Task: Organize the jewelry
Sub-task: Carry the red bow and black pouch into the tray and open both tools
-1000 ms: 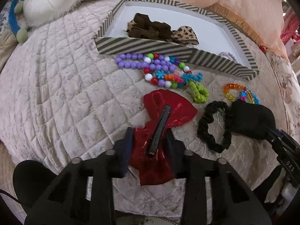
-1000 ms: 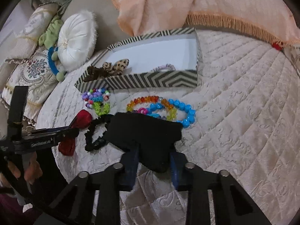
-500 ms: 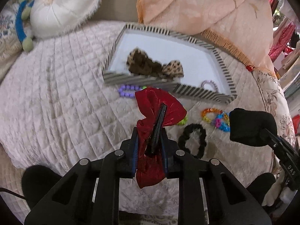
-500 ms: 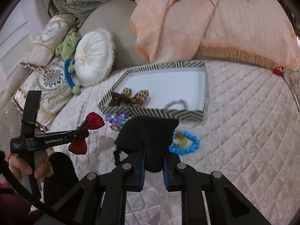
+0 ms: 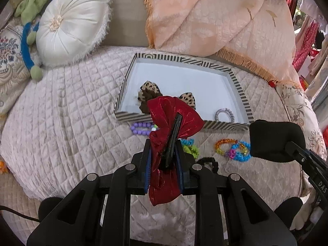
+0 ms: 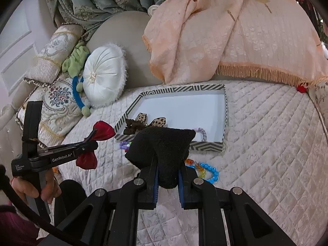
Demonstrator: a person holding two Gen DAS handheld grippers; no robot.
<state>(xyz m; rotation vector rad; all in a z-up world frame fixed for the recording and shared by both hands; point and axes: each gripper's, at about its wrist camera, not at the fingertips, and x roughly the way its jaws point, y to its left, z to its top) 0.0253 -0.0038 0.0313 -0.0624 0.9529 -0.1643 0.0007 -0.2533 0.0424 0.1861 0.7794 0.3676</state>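
My left gripper is shut on a shiny red bow hair clip, held in the air above the quilted bed; the same bow shows at the left of the right wrist view. My right gripper is shut on a black fabric bow, also lifted off the quilt. Behind both stands a striped tray with a white floor, holding leopard-print bows and a small silver ring band. On the quilt lie purple beads, a coloured bead bracelet and a black scrunchie.
A white round cushion and patterned pillows lie at the back left. A peach fringed blanket drapes behind the tray. A person's hand holds the left gripper's handle. The quilted bed spreads to the right.
Both grippers closed on their bows and lifted them off the quilt. The red bow and the black bow now hang in the air, and the tray looks farther away.
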